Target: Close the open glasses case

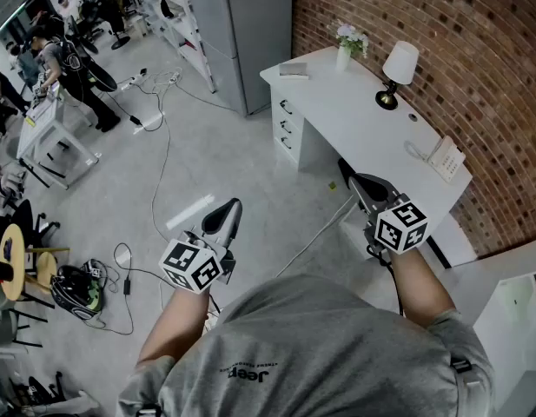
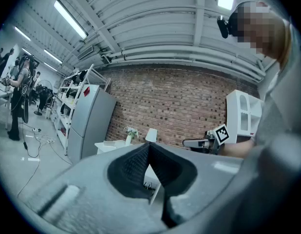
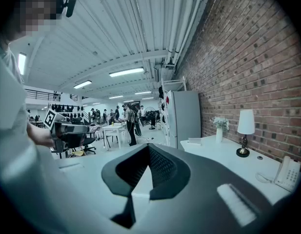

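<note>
Shut right hand-held gripper (image 1: 347, 170) hangs beside desk (image 1: 363, 124) bearing flat, possibly open case (image 1: 294, 69).

Small flat grey item, probably your glasses case (image 1: 294, 69), lies flat at the far end of the white bench (image 1: 363, 124), near the flower vase (image 1: 343, 56). Too small to tell if its lid is open.
</note>
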A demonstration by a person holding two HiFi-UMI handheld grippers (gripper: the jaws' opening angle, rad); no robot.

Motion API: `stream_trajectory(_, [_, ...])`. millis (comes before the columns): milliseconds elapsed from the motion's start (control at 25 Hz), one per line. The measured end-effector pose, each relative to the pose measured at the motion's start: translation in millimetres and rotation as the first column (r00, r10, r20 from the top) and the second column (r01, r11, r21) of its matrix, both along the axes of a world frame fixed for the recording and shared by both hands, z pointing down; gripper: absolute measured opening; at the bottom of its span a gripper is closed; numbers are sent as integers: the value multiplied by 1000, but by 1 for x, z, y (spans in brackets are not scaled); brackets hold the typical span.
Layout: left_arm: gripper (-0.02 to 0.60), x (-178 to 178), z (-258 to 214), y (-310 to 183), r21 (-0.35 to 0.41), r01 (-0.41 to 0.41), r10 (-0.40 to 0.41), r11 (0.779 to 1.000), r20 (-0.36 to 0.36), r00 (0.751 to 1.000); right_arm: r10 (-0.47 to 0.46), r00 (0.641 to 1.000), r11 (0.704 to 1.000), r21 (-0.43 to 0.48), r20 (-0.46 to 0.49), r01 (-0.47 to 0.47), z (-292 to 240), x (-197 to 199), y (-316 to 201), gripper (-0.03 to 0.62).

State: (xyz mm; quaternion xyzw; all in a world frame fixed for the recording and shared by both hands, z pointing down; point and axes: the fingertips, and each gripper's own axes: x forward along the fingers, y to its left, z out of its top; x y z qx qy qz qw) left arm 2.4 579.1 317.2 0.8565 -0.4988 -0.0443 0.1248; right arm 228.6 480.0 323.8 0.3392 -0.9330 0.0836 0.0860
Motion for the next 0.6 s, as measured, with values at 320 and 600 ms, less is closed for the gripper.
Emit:
stream_trajectory(320, [-3,5,-4,-2,7,13,-13,1000,-6,1000,-7,1000,1000,3,1,7,-2,7,-2,8])
stream_trajectory(600, [-3,21,-7,-6,10,27,-27,1000,-3,1000,-33,999,999,-16,15,33,-4,20,-7,8])
